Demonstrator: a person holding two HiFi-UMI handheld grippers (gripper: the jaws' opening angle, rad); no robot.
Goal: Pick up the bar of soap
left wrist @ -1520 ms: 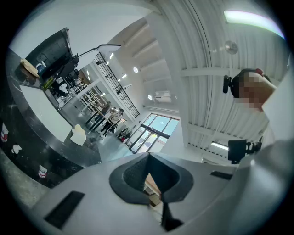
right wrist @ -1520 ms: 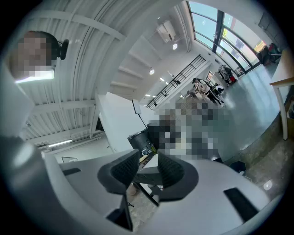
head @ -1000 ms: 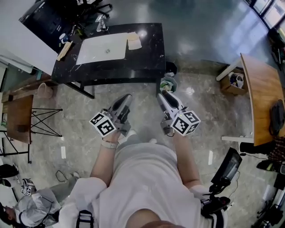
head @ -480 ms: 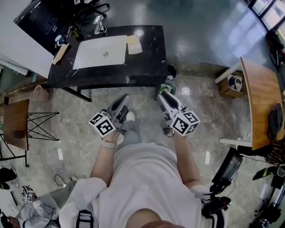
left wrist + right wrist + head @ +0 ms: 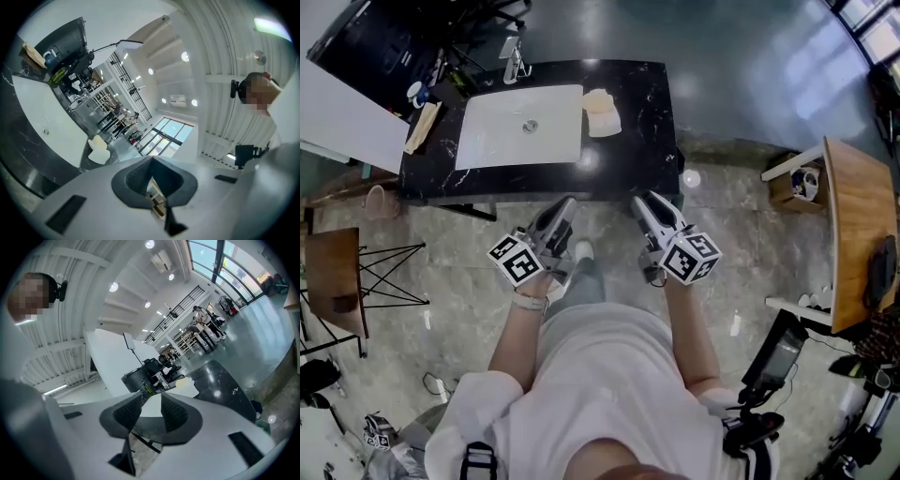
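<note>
Head view: the bar of soap (image 5: 601, 105) lies on the black counter (image 5: 652, 141), just right of the sink (image 5: 523, 127). The left gripper (image 5: 570, 202) and right gripper (image 5: 636, 200) hang on the sink's near side, short of the counter.

Left gripper view: jaws pressed together, empty; the soap lies beside the sink.

Right gripper view: jaws apart, nothing between them.

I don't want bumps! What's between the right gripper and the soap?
In the head view, just the white piece beside the bar of soap, then bare black countertop, up to the right gripper.
</note>
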